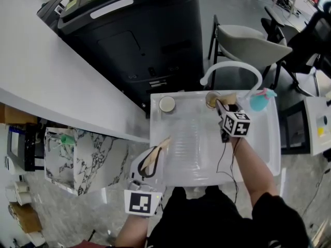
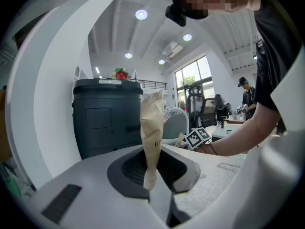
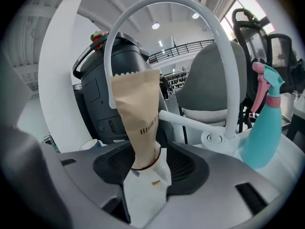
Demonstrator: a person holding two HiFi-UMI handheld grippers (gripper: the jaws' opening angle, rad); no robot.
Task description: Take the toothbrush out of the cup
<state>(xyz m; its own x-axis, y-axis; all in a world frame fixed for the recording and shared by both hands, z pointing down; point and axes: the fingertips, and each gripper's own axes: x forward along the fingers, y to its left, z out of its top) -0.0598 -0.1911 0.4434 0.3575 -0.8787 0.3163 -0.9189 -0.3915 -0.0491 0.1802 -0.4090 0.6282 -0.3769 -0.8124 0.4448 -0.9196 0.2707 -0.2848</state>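
Note:
A white cup [image 3: 147, 190] stands at the far edge of the white sink basin [image 1: 258, 154], under the faucet. In it stands a toothbrush in a brown paper sleeve [image 3: 138, 113], upright and leaning a little. My right gripper [image 3: 147, 175] has its jaws on either side of the cup, and a dark gap shows beside the cup, so it is open. In the head view that gripper [image 1: 223, 107] is at the cup [image 1: 211, 100]. My left gripper [image 2: 153, 175] is shut on a second brown paper sleeve [image 2: 152, 128], held at the basin's near left corner [image 1: 155, 156].
A white arched faucet [image 1: 230, 66] rises behind the cup, with a teal spray bottle [image 1: 258, 101] to its right. Another white cup [image 1: 167, 104] sits at the basin's far left. A black bin [image 1: 139, 35] and a grey chair [image 1: 248, 40] stand beyond.

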